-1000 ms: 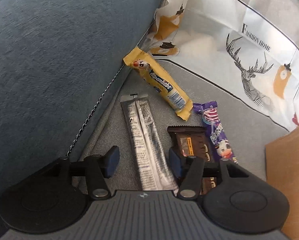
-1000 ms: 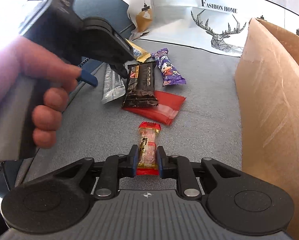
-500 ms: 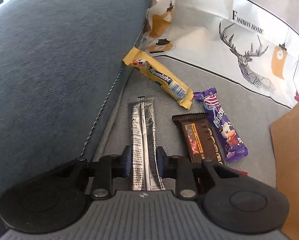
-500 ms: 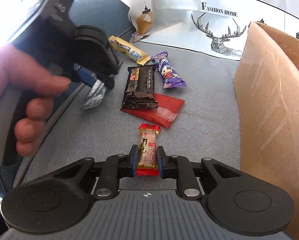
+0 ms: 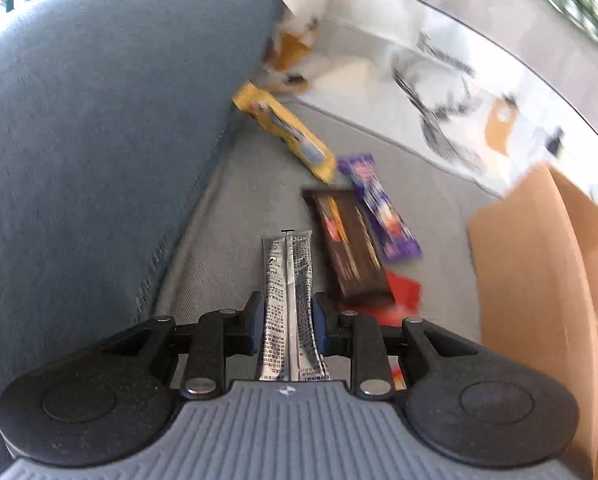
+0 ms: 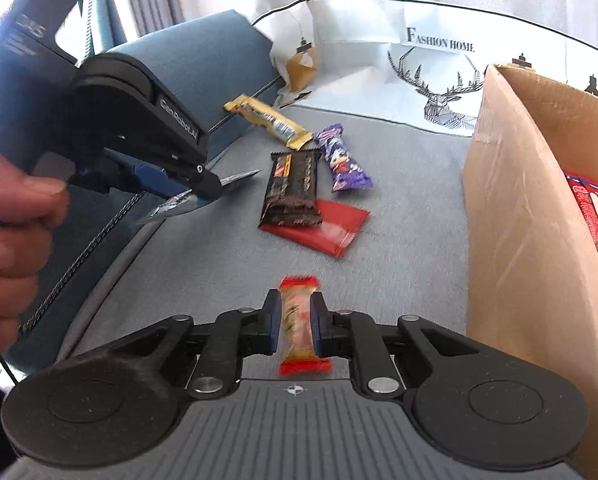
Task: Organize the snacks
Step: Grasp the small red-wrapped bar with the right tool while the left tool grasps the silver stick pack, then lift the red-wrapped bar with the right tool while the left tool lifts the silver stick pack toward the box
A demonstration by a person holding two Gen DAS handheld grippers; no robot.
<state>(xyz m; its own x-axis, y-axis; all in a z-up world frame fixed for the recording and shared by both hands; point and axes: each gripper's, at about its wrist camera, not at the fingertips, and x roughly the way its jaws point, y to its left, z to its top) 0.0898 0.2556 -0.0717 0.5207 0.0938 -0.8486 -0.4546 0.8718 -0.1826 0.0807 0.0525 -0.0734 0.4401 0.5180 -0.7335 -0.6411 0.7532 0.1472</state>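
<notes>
Silver foil is creasing between the pads of the left gripper (image 5: 287,328), which is clamping a long flat sachet (image 5: 289,300) and lifting it off the grey cushion (image 6: 411,216), while the right gripper (image 6: 295,326) is pinching a small red-ended candy (image 6: 297,320). Both snacks are probably heading for the stiff cardboard box (image 6: 519,200) just to the right, calling for a carry over its rim. Glossy wrappers are lying loose beyond: a dark bar (image 6: 293,188), a purple pack (image 6: 341,158) and a yellow stick (image 6: 267,120).

Six snack packets show: one silver sachet (image 5: 289,280), one small red-ended snack bar (image 6: 297,322), one yellow candy stick pack (image 6: 269,120), one purple candy packet (image 6: 343,160), one dark chocolate bar (image 6: 293,188) and one flat red packet (image 6: 327,226). One cardboard box (image 6: 519,240). Two claws.
</notes>
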